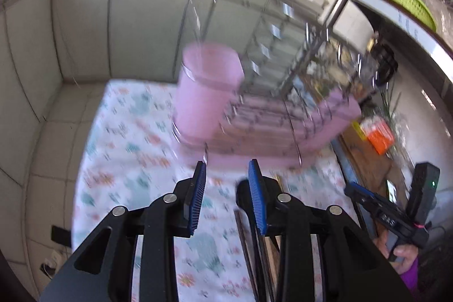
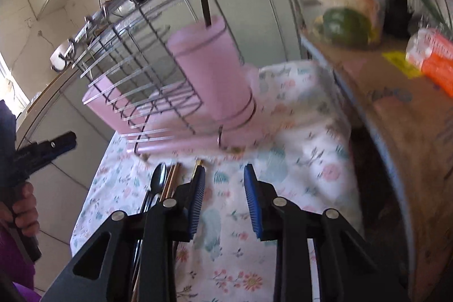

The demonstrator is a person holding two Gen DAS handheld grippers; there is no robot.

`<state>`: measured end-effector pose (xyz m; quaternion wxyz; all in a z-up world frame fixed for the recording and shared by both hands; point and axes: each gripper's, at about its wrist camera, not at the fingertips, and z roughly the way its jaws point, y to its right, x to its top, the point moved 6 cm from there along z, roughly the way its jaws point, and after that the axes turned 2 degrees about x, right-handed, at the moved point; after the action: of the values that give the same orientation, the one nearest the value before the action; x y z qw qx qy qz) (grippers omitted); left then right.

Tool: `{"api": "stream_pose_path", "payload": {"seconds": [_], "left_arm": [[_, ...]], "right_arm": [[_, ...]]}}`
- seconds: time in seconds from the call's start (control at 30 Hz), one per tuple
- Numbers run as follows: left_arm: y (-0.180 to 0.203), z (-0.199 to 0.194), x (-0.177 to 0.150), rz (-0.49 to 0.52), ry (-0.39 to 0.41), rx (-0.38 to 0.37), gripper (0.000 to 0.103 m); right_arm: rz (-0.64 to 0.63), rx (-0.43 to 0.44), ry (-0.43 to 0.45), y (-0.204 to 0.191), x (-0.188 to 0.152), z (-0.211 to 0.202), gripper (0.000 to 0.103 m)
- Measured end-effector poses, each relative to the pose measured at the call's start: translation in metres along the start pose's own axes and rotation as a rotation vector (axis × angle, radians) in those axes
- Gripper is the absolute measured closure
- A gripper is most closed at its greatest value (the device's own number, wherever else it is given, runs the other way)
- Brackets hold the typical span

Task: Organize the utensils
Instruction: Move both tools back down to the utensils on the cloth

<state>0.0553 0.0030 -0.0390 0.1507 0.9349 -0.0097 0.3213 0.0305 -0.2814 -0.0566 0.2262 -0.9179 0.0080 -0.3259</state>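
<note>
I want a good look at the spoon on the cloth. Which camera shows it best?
The right wrist view: the dark spoon lies in plain sight on the flowered cloth, its bowl showing beside the chopsticks. In the left wrist view the left gripper hides most of it.

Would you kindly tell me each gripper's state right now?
Left gripper: open, holding nothing.
Right gripper: open, holding nothing.

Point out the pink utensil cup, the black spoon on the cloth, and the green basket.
pink utensil cup (image 2: 211, 70), right wrist view, on its side wall.
black spoon (image 2: 158, 179), right wrist view, on its bowl.
green basket (image 1: 410, 4), left wrist view, on its rim.
</note>
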Motion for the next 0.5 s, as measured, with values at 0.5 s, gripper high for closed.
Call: {"api": "stream_pose_path", "payload": {"seconds": [0.5], "left_arm": [[0.019,0.088,-0.082,0.056,-0.385,0.027,0.089]], "right_arm": [[0.042,0.043,-0.113,0.004,-0.022,0.022,0.075]]}}
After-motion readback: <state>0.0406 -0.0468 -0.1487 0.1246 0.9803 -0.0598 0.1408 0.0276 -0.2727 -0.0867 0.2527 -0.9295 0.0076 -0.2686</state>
